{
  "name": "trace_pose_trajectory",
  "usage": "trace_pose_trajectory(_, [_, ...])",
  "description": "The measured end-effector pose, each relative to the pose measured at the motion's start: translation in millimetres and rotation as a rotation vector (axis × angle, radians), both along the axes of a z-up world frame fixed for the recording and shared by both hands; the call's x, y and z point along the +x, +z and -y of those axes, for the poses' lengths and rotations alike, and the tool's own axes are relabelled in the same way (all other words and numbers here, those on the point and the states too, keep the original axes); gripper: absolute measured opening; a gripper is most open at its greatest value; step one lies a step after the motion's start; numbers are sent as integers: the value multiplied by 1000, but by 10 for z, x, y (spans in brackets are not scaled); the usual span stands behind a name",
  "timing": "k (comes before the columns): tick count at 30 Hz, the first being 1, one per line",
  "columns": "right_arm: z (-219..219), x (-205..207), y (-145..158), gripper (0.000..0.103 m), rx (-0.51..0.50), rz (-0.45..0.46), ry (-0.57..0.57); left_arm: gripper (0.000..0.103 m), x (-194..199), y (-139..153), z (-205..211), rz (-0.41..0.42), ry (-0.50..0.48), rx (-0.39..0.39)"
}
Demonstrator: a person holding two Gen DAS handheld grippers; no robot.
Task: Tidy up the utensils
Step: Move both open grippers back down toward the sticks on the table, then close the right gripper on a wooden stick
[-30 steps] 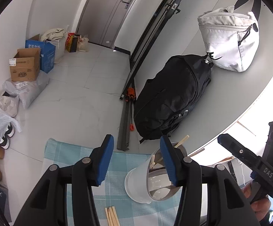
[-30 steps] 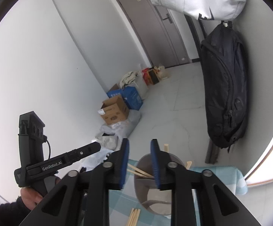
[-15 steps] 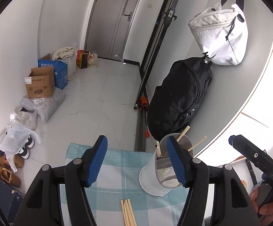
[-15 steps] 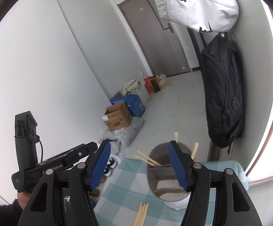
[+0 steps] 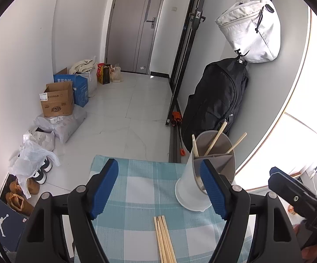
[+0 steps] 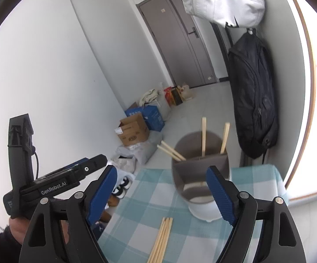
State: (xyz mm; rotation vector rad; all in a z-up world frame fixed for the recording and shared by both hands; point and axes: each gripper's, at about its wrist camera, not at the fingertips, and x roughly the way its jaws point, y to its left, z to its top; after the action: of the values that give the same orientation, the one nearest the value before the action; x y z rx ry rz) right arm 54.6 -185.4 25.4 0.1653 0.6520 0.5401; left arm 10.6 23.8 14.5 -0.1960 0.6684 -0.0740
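Lying loose on the checked cloth (image 5: 136, 188): a bundle of pale wooden chopsticks (image 5: 164, 239), side by side, straight and square-edged, resting low between the blue pads of the left gripper (image 5: 158, 189), touched by neither pad. Seen from the right wrist, lying likewise below and between the fingers of the right gripper (image 6: 159, 195), nearer its left pad (image 6: 101, 190). Standing just beyond the bundle, to the right: a tall utensil holder (image 5: 204, 175), white outside, grey and smooth within, split by a partition, holding more chopsticks (image 6: 203, 137) leaning out at several angles. Appearing partly behind each gripper's right pad, apparently clear of contact.

Both grippers released, jaws having just been opening, gaping wide, nothing clamped; only the cloth and bundle showing in the gaps. Gripping each handle, a hand (image 6: 18, 228), glimpsed at the frame edge.

Covering the table: soft woven fabric in teal and white squares, ending at a far edge above pale glossy floor tiles (image 5: 123, 107). Stacked along the left wall: cardboard boxes (image 5: 57, 100), plastic bags, shoes. Hanging on the right wall: a black backpack (image 5: 215, 100) beneath a white fabric bag (image 5: 252, 37). Closing the far end of the room: a grey door (image 5: 134, 22).
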Motion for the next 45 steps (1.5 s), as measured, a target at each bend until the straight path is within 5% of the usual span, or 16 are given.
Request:
trace_pose_trajectory(14, [-203,-164,-564,91,-112,-89,-8,73,-134,-516,-162,-46,64,32])
trace_pose_trajectory(23, [-400,-66,-1115,89,-238,-296,4,73,-151,-837,-509,-153,113,-39])
trace_pose_trajectory(31, [-663,182,-1589,48,-294,-486,50,73,-164,-942,-676,-207,159,-94])
trace_pose_trajectory(34, [-805,260,-1661,36,-352,-485,55,73,-160,-965,-708,-220,161,-100])
trace_pose_trajectory(45, [-1113,456,-1852,20,-557,-487,52,73,-148,-1048,-884,-261,190,-141])
